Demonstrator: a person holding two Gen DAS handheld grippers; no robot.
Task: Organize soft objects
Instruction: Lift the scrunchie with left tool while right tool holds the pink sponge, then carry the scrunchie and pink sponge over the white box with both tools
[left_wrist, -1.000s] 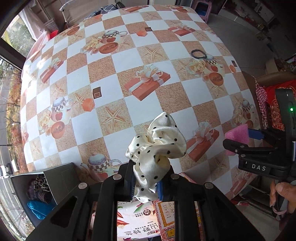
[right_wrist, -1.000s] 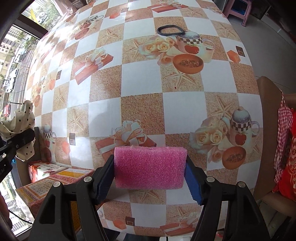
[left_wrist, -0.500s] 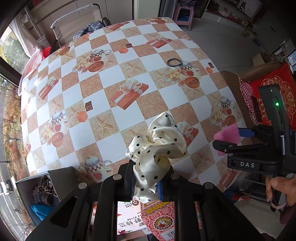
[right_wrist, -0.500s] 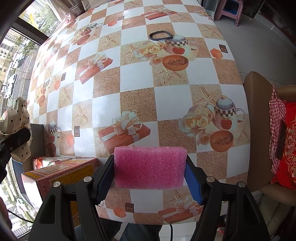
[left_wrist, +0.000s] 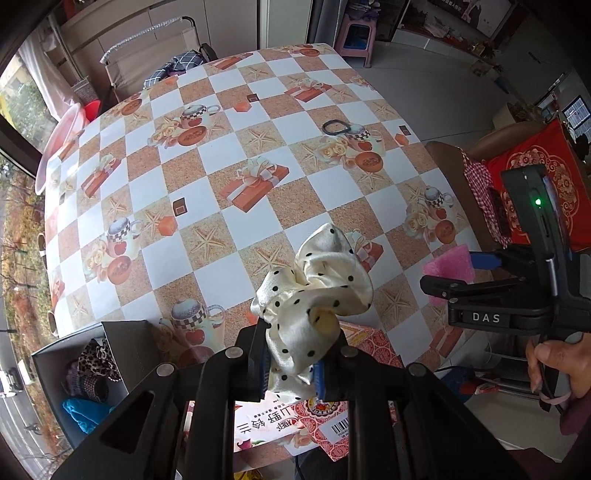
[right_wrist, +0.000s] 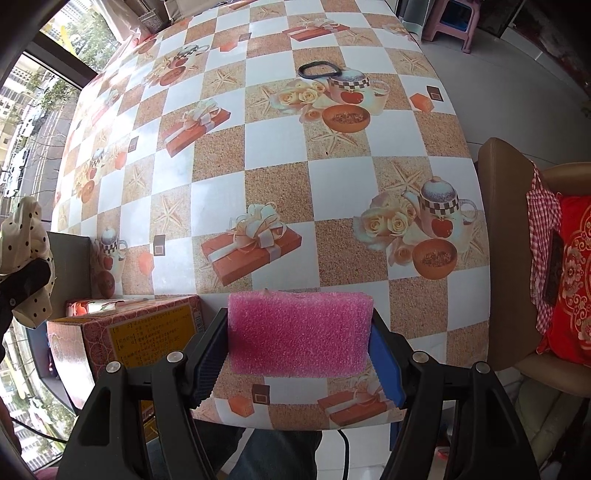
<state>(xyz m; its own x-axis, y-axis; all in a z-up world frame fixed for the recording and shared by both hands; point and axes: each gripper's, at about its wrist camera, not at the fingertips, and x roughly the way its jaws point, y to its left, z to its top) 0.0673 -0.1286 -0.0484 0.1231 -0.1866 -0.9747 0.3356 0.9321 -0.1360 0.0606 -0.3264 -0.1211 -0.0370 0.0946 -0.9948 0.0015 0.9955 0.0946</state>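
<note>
A dark bin (left_wrist: 122, 354) at the table's (left_wrist: 258, 147) near-left corner is holding soft things. The left gripper (left_wrist: 291, 363) is pinching a cream dotted scrunchie (left_wrist: 314, 291) above the table's near edge — further right, the right gripper (right_wrist: 299, 363) is squeezing a pink sponge (right_wrist: 299, 332).

Patterned tablecloth (left_wrist: 258, 155), red cushion (right_wrist: 576, 273) (chair-side)

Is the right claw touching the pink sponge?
Touching. The right wrist view shows the right claw with both fingers pressed against the pink sponge's ends, no gap.
</note>
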